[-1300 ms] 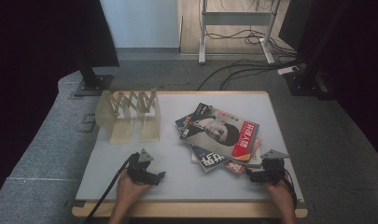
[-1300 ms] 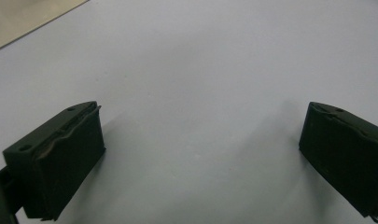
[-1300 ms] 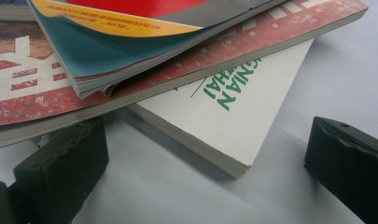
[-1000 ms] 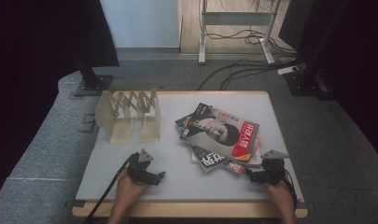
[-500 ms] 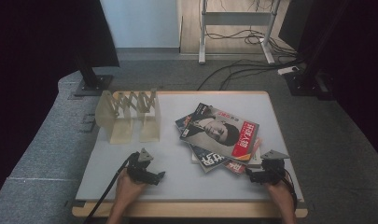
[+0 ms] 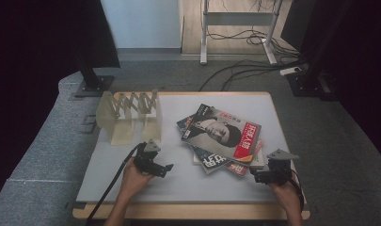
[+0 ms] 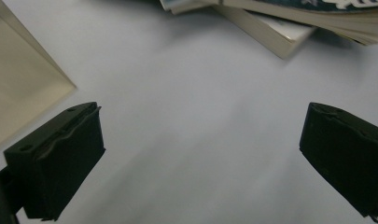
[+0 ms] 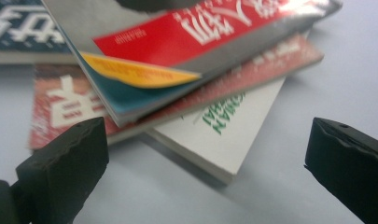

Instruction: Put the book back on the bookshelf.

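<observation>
A pale wooden accordion rack (image 6: 129, 115) stands on the white tabletop (image 6: 188, 181) at about ten o'clock from its centre, its folding lattice along the back. Just at five o'clock from the rack, the left gripper (image 6: 165, 167) rests low over the tabletop in the person's left hand (image 6: 134, 176), jaws spread wide with nothing between them; its own view shows bare tabletop between the jaws, a corner of the rack at nine o'clock and the stack's edge at one o'clock. A fanned stack of magazines (image 6: 221, 139) lies right of centre, a portrait cover with a red band on top. At four o'clock from the stack, the right gripper (image 6: 254, 175) sits near its corner, jaws wide and empty.
</observation>
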Tool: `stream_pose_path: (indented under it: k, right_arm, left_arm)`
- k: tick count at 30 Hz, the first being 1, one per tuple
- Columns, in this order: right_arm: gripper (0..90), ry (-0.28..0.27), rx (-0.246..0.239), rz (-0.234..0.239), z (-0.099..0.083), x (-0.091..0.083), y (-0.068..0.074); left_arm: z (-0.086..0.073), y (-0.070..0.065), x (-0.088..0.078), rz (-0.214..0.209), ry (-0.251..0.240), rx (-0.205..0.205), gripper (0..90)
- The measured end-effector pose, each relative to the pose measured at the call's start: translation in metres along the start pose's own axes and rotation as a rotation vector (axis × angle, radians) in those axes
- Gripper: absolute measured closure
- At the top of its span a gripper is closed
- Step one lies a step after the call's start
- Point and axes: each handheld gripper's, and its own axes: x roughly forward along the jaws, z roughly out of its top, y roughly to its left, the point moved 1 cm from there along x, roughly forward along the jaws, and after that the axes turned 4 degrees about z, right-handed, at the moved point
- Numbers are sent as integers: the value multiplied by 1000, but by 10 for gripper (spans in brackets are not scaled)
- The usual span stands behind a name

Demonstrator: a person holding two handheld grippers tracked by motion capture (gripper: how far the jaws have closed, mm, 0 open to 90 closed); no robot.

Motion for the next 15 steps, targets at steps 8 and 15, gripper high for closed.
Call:
stream_pose_path:
  k: [8, 15]
  right_arm:
    - [0, -18, -29, 12, 20, -4, 4]
    - [0, -14, -29, 15, 27, 3, 2]
  left_arm:
    - [30, 6, 7, -38, -12, 20, 0]
    - [52, 4, 16, -57, -17, 63, 0]
